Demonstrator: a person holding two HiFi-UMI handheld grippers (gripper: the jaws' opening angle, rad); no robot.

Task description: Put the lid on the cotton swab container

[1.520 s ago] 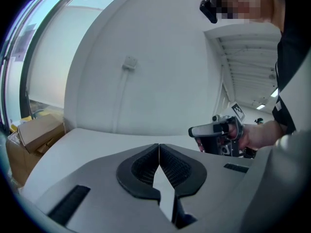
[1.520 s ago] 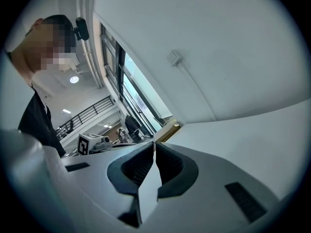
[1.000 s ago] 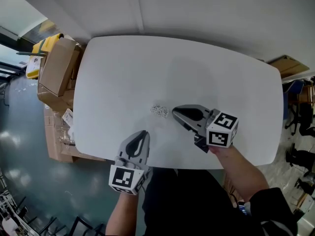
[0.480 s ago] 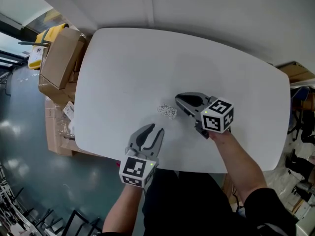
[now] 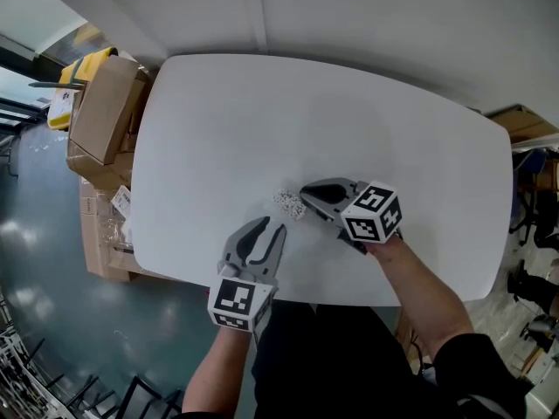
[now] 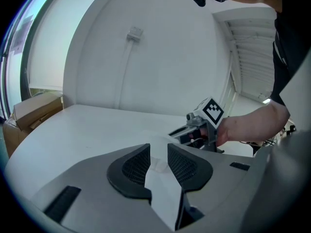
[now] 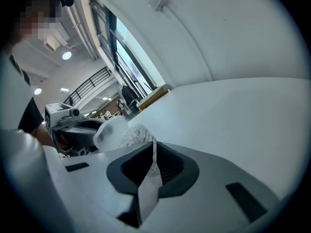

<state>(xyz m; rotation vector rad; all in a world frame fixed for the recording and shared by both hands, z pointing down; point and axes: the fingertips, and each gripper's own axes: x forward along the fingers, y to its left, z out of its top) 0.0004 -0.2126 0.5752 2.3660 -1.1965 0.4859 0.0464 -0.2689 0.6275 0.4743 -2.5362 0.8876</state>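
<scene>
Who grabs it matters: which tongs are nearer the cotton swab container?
Right. The right tongs grip the cotton swab container; the left tongs stand open, just short of it.

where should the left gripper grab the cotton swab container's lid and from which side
Likely the free rim of the translucent round lid, approached from the open left gripper's side: the lid stands tilted up beside the swab heads, facing that gripper, and the right gripper is shut on the clear cotton swab container's opposite wall.

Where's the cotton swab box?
Head view: the cotton swab container sits on the white table, held by the right gripper, just ahead of the left gripper.
</scene>
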